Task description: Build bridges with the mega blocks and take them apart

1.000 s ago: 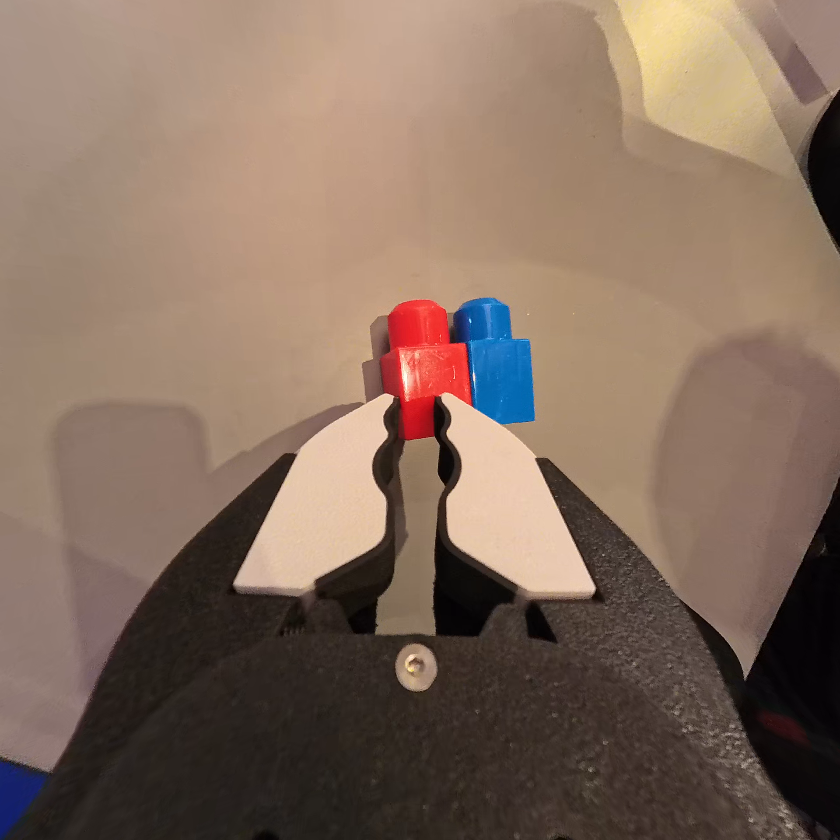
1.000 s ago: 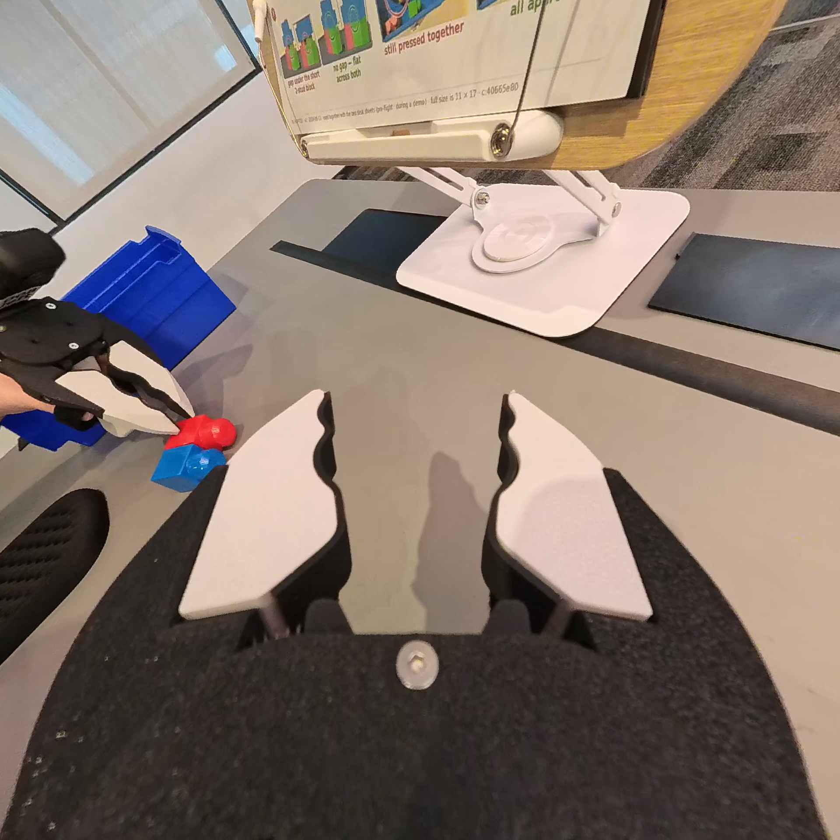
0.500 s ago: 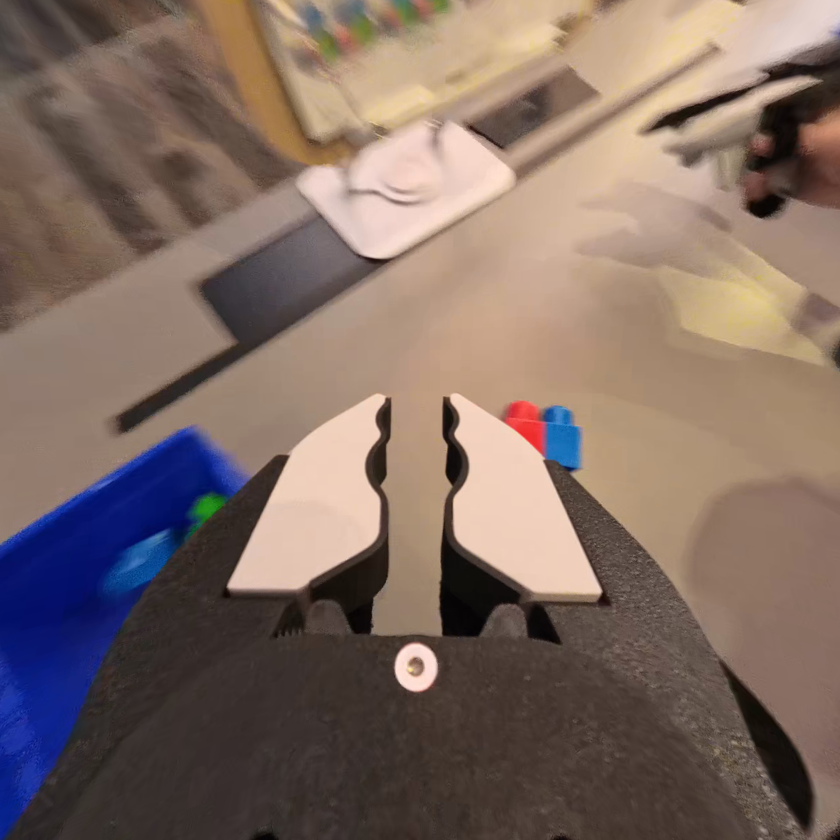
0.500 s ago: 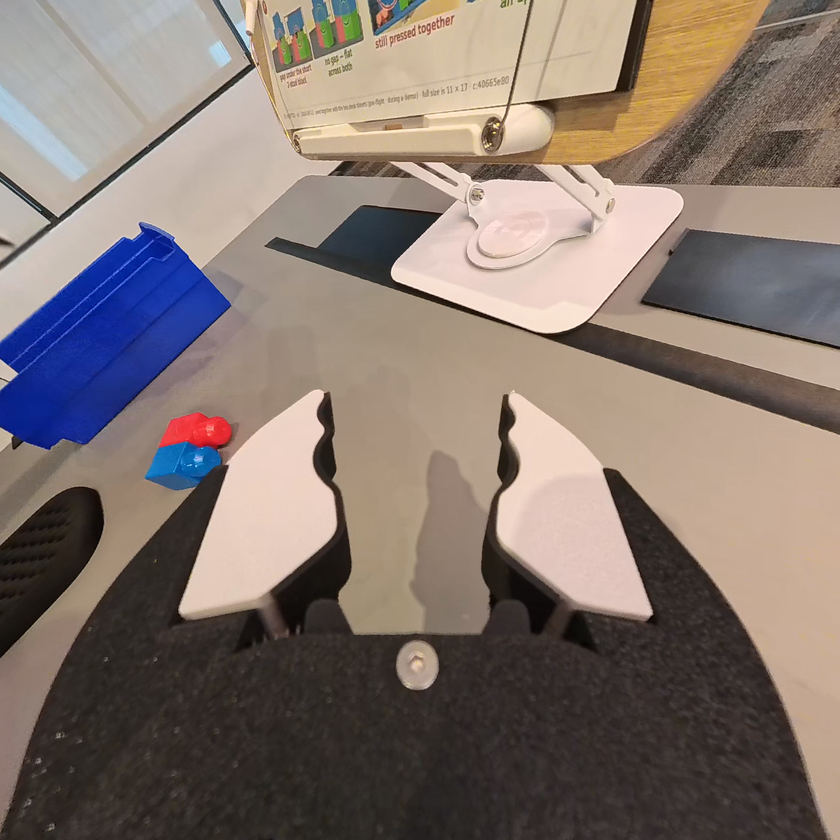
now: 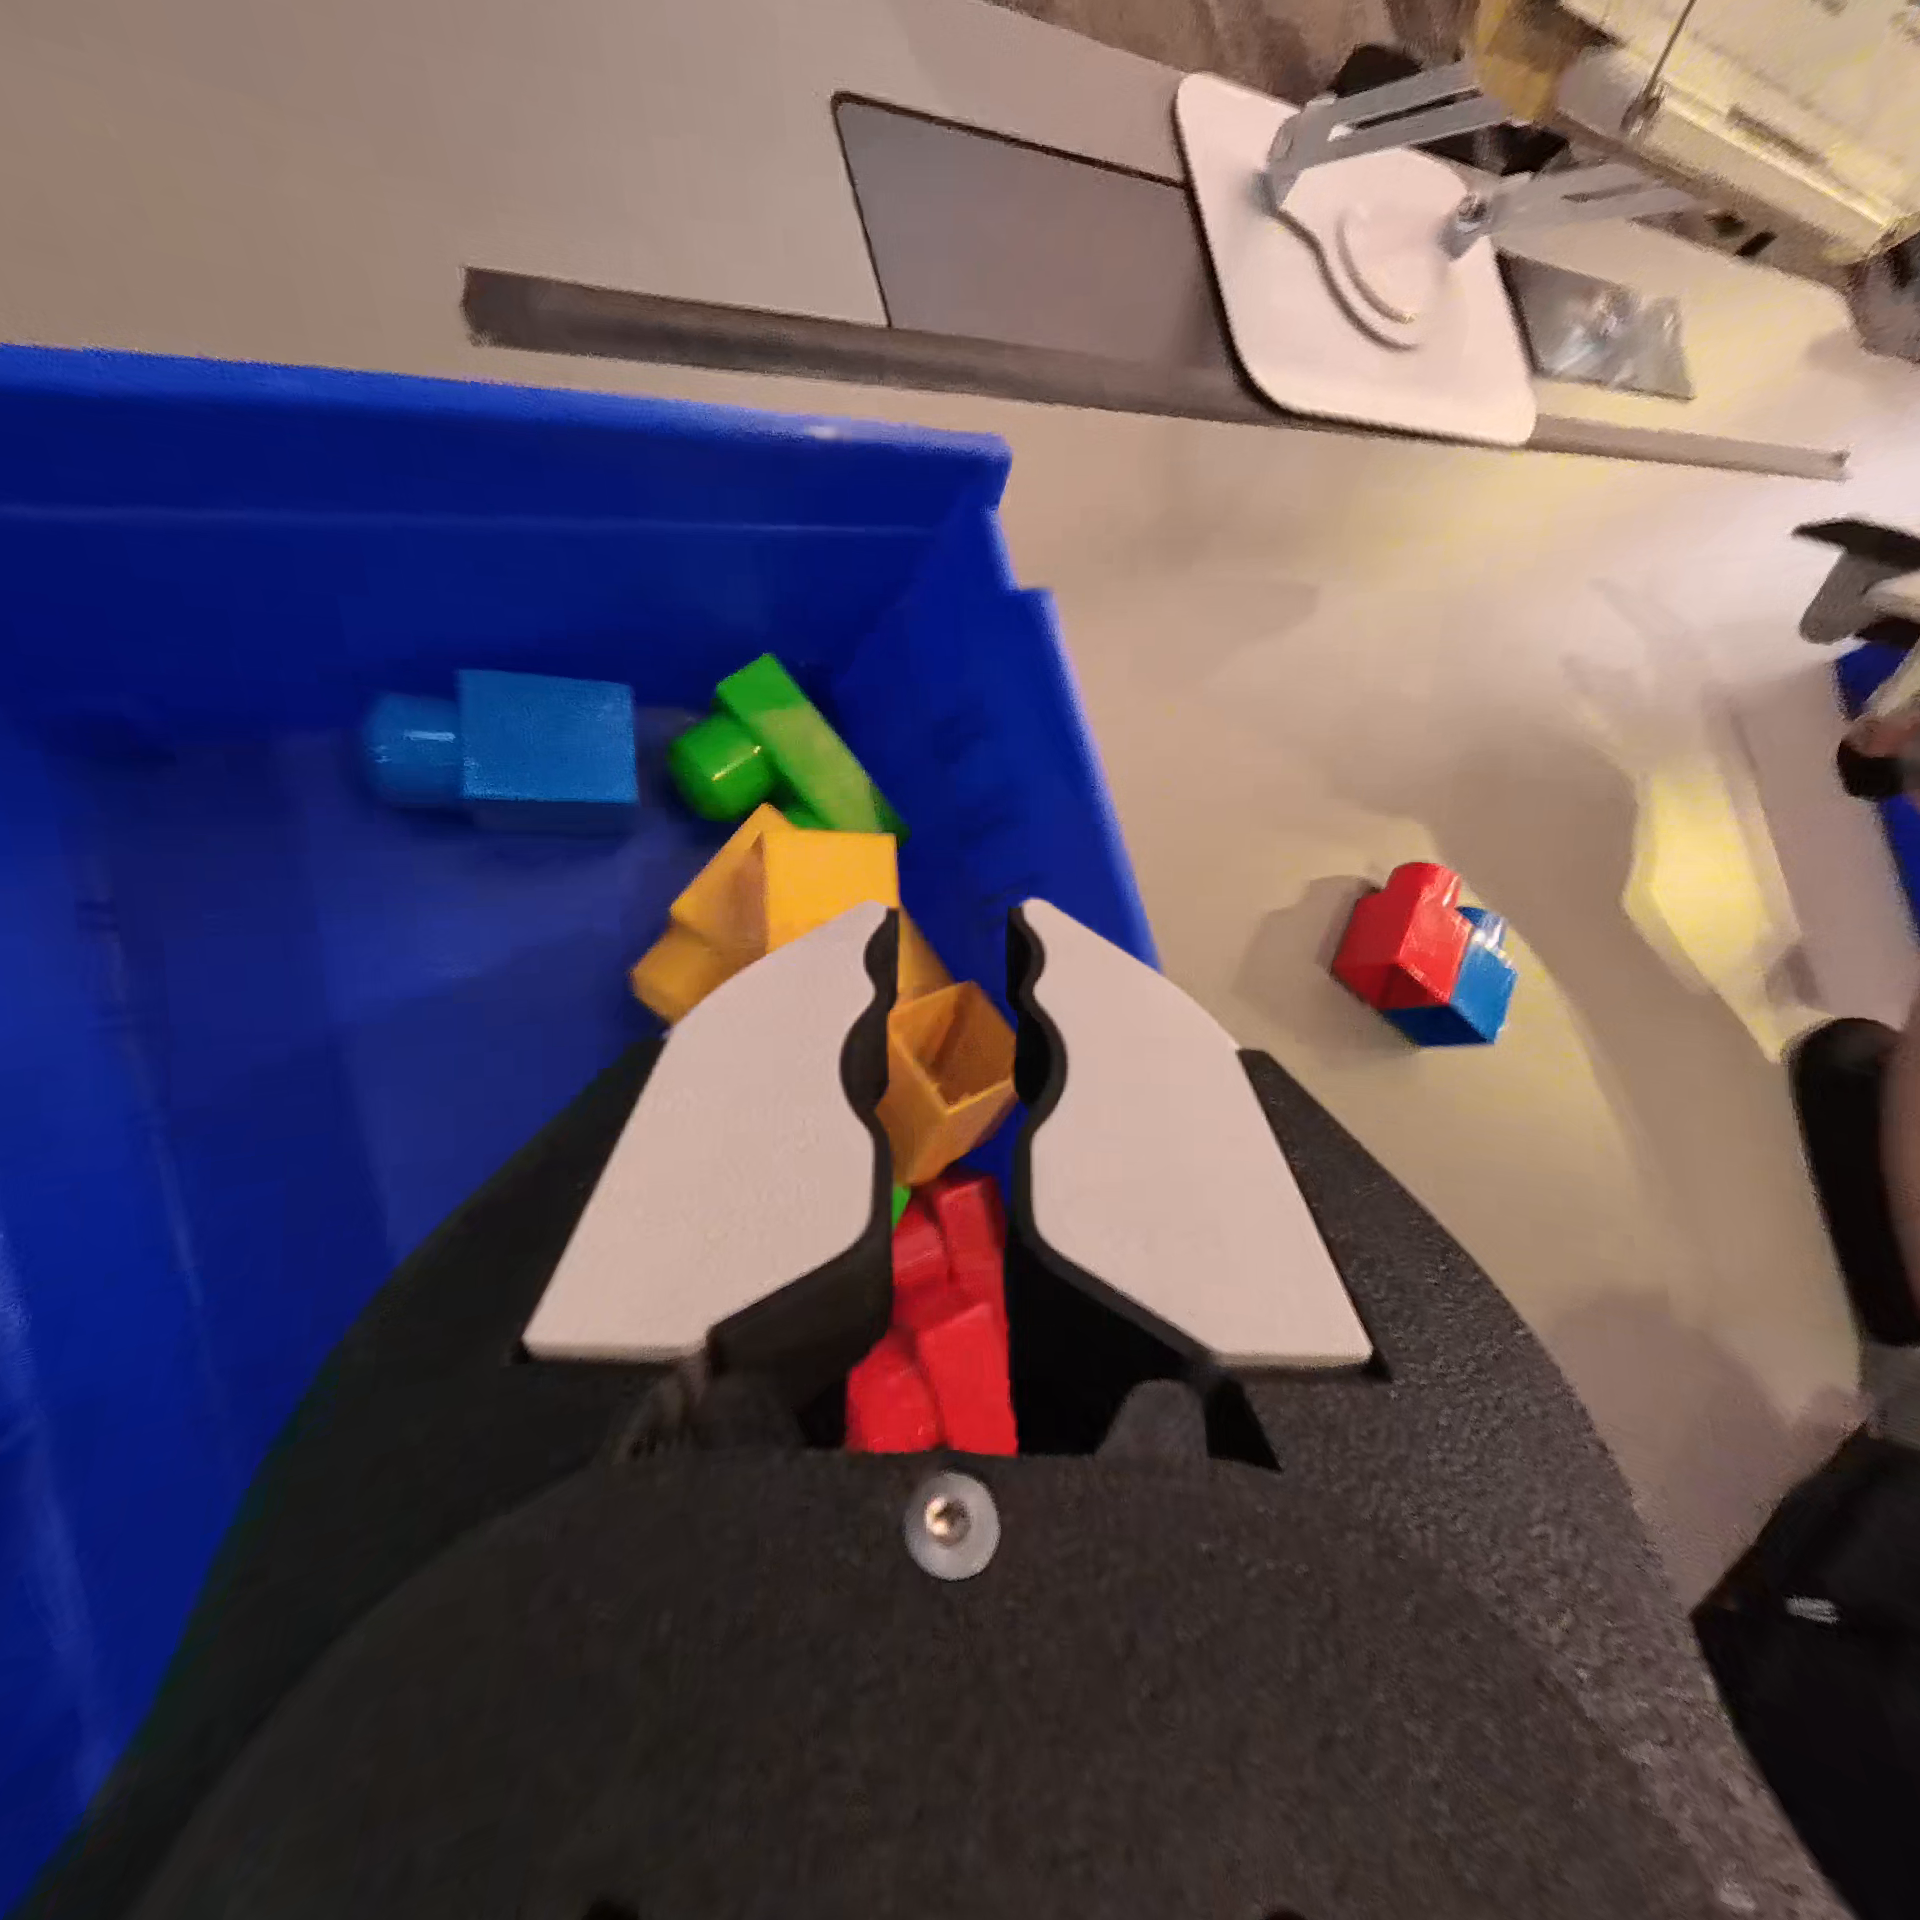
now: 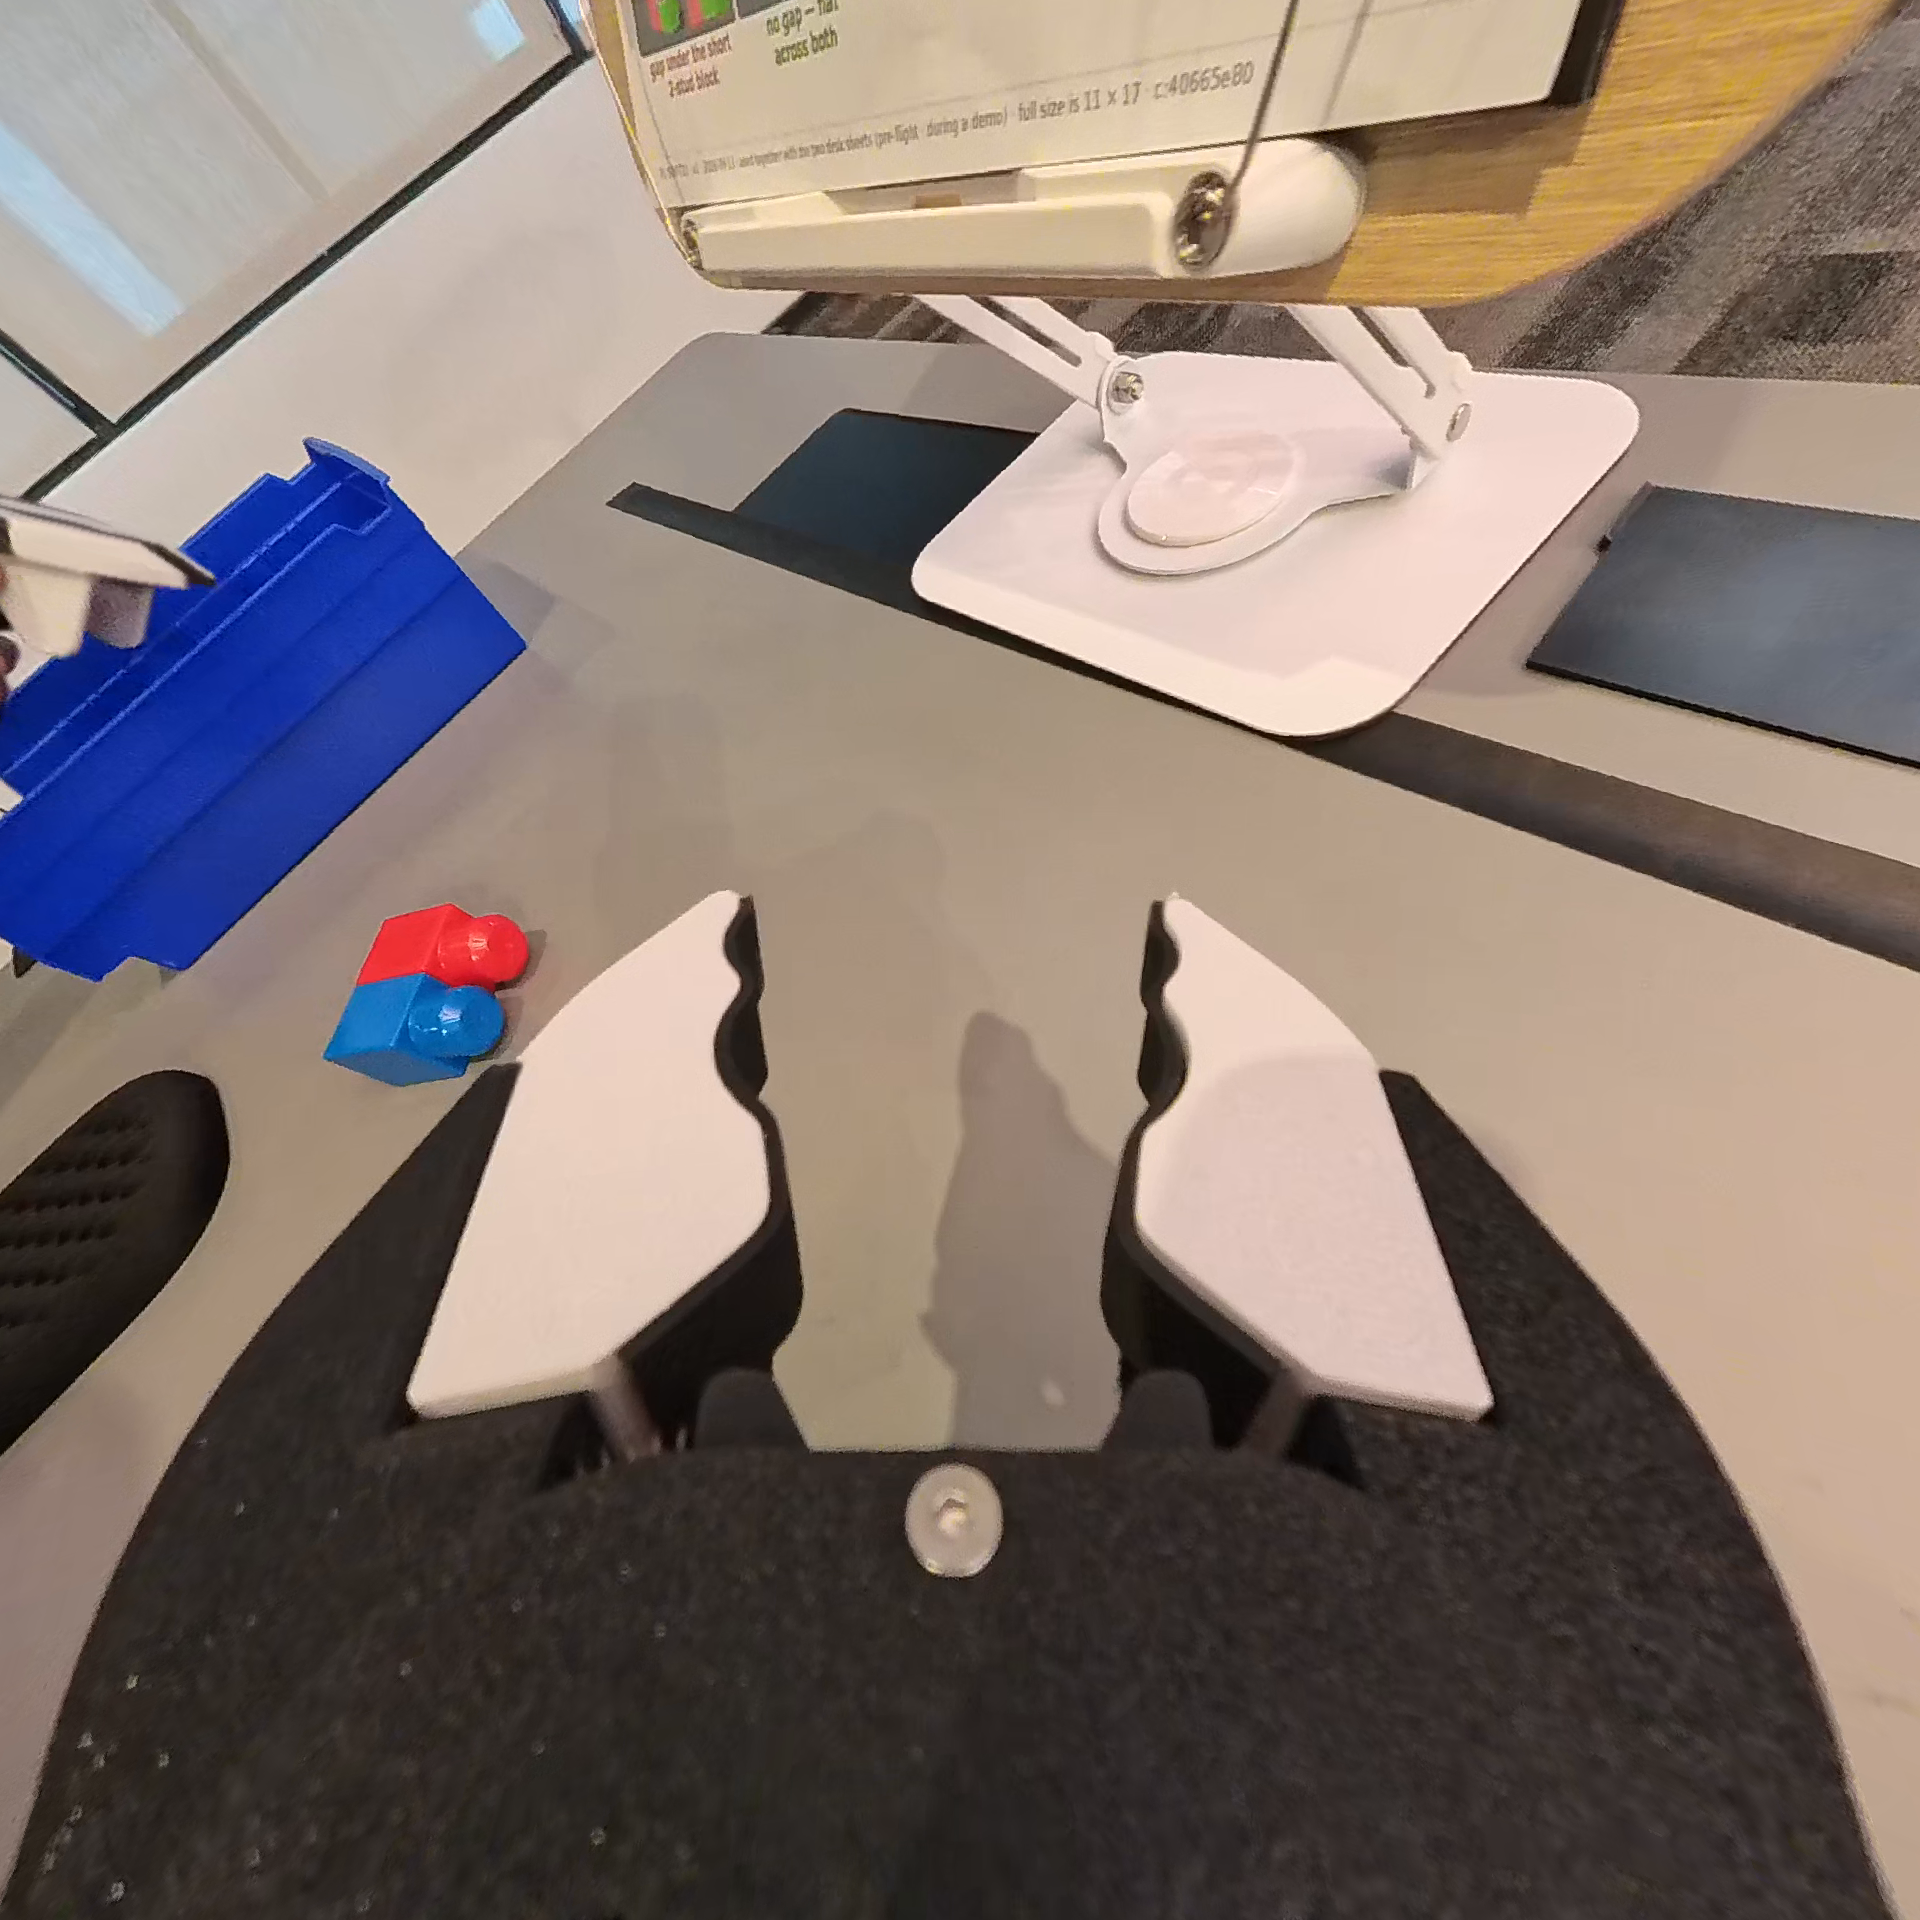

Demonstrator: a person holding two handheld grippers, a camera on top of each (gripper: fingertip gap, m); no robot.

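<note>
Left tongs: left gripper (image 5: 948,920) hangs over the blue bin (image 5: 499,499) in the left wrist view, its two white fingers (image 5: 727,1132) slightly apart with a narrow gap and nothing pinched between them.
Bin contents, left wrist view: one blue block (image 5: 520,750) lying on its side, one green block (image 5: 779,753), two yellow blocks, the upper yellow block (image 5: 769,899) and a hollow-sided yellow block (image 5: 943,1081) seen through the finger gap, and a cluster of red blocks (image 5: 940,1340) low in the gap; their count cannot be told.
Pair on the table, left wrist view: one red block (image 5: 1397,935) and one small blue block (image 5: 1470,992) touch each other on the grey table (image 5: 1299,727), to the right of the bin and apart from it.
Look of the pair: each is a cube with a single round stud, both glossy plastic.
Background, left wrist view: one white stand base (image 5: 1361,291) at the far edge.
Right tongs: right gripper (image 6: 948,920) sits above the bare table (image 6: 935,790) in the right wrist view, fingers spread wide, empty.
Pair, right wrist view: red block (image 6: 436,943) lies against the small blue block (image 6: 416,1029), both tipped over with studs pointing right, just left of the left finger (image 6: 623,1132).
Bin, right wrist view: blue bin (image 6: 229,717) stands beyond the pair, near but not touching.
Other tongs, right wrist view: left gripper's tip (image 6: 83,582) shows blurred over the bin's left end.
Stand, right wrist view: white stand base (image 6: 1299,561) carries one printed sheet (image 6: 1039,73).
</note>
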